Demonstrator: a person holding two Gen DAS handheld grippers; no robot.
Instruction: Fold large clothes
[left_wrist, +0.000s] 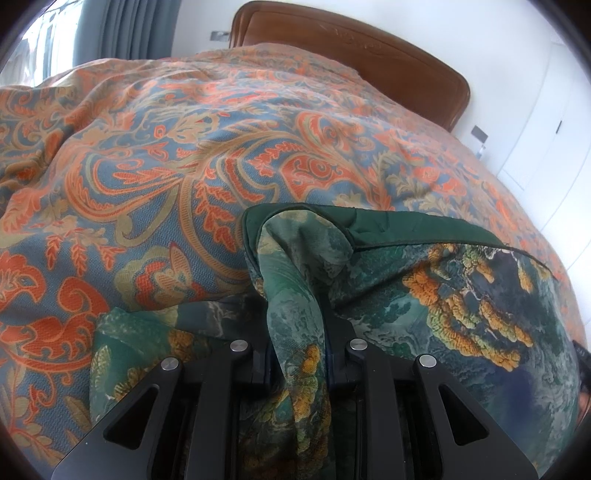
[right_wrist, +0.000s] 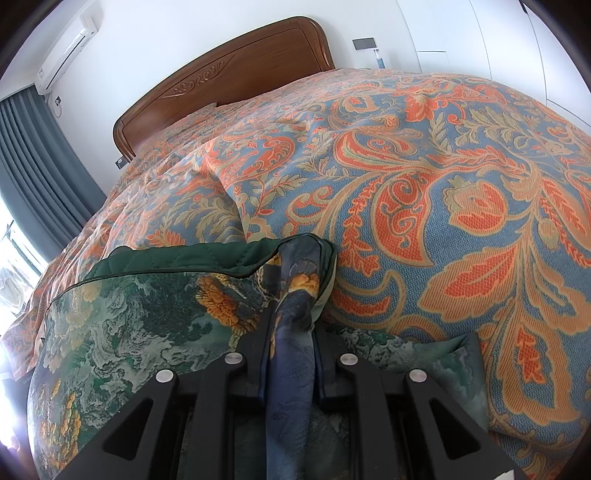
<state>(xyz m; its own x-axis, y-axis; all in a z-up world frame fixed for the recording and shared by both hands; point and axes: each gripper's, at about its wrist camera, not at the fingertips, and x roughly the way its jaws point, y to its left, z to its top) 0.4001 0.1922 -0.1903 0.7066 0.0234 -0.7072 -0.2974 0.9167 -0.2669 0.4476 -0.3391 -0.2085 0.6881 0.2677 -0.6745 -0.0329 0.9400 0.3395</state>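
A large green garment (left_wrist: 461, 295) with an orange and teal landscape print and a dark green quilted lining hangs stretched between my two grippers above the bed. My left gripper (left_wrist: 295, 302) is shut on a bunched corner of it; the fabric hides the fingertips. In the right wrist view the same garment (right_wrist: 129, 325) spreads to the left, and my right gripper (right_wrist: 295, 306) is shut on its other bunched corner, dark blue there. The lining edge runs along the top between the two grips.
The bed is covered by an orange, blue and tan paisley bedspread (left_wrist: 166, 166), also in the right wrist view (right_wrist: 443, 184). A brown wooden headboard (right_wrist: 229, 74) stands at the far end. Grey curtains (right_wrist: 33, 166) hang at the left, white wardrobe doors (left_wrist: 535, 122) at the right.
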